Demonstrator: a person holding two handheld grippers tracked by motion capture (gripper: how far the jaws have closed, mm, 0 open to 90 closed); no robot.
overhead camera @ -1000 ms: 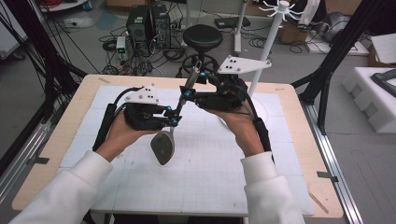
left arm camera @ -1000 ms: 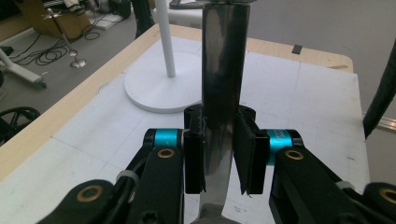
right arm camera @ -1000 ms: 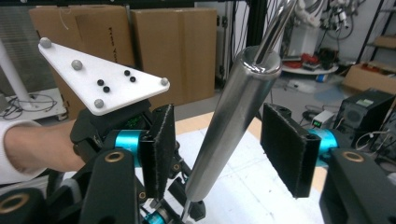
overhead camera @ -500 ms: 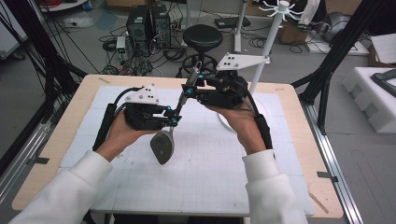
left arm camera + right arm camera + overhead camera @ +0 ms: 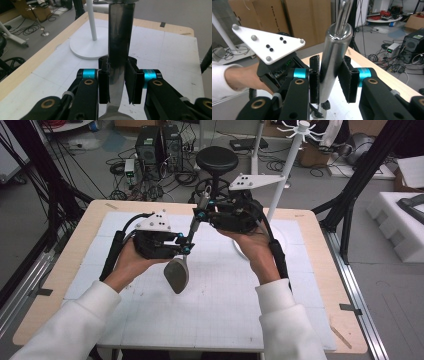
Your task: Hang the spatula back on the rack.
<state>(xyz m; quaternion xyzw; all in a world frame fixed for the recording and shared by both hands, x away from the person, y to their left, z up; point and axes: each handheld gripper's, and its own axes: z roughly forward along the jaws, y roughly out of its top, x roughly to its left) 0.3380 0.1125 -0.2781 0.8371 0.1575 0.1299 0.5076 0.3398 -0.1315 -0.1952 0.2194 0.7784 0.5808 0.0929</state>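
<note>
A steel spoon (image 5: 176,274) with a grey oval head and a round polished handle hangs tilted above the white mat. My left gripper (image 5: 185,245) is shut on its flat shaft (image 5: 117,50) just above the head, the pads (image 5: 103,85) pressed to both sides. My right gripper (image 5: 200,214) is shut on the thick handle (image 5: 334,50) higher up, near the looped end. The two grippers face each other, close together over the middle of the table.
A white stand with a round base (image 5: 86,48) and a tall pole (image 5: 280,175) topped with hooks rises at the back right of the wooden table (image 5: 310,285). Behind the table are a black stool (image 5: 216,160), computers and cables on the floor.
Both hands and the spoon have stayed almost still; the right gripper has edged slightly up and back along the handle.
</note>
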